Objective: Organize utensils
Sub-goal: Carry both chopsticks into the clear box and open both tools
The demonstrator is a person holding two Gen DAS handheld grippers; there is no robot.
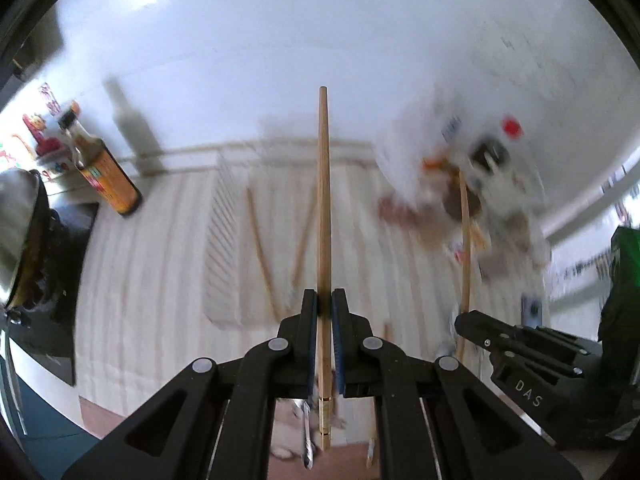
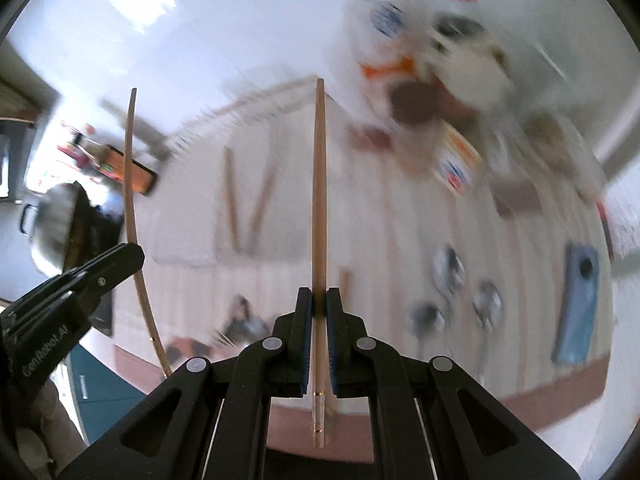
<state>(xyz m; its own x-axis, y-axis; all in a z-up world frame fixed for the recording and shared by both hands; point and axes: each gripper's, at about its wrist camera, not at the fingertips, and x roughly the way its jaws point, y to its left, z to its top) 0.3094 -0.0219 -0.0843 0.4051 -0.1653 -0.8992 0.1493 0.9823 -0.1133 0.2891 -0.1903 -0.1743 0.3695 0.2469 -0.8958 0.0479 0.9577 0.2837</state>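
My left gripper (image 1: 324, 300) is shut on a wooden chopstick (image 1: 324, 200) that points forward, above the pale striped mat (image 1: 160, 280). My right gripper (image 2: 318, 298) is shut on a second wooden chopstick (image 2: 319, 200). Each gripper shows in the other's view, the right one (image 1: 464, 320) with its chopstick (image 1: 465, 248), the left one (image 2: 132, 256) with its chopstick (image 2: 130, 200). A white slotted tray (image 1: 228, 248) on the mat holds two crossed chopsticks (image 1: 262, 252). Several metal spoons (image 2: 448, 268) lie on the mat at the right. Both views are motion-blurred.
A brown sauce bottle (image 1: 108, 176) and a steel pot (image 1: 20, 232) stand at the left. Blurred packets and jars (image 2: 440, 80) crowd the back right. A blue phone-like slab (image 2: 578, 304) lies at the mat's right edge. More cutlery (image 1: 306, 436) lies under the left gripper.
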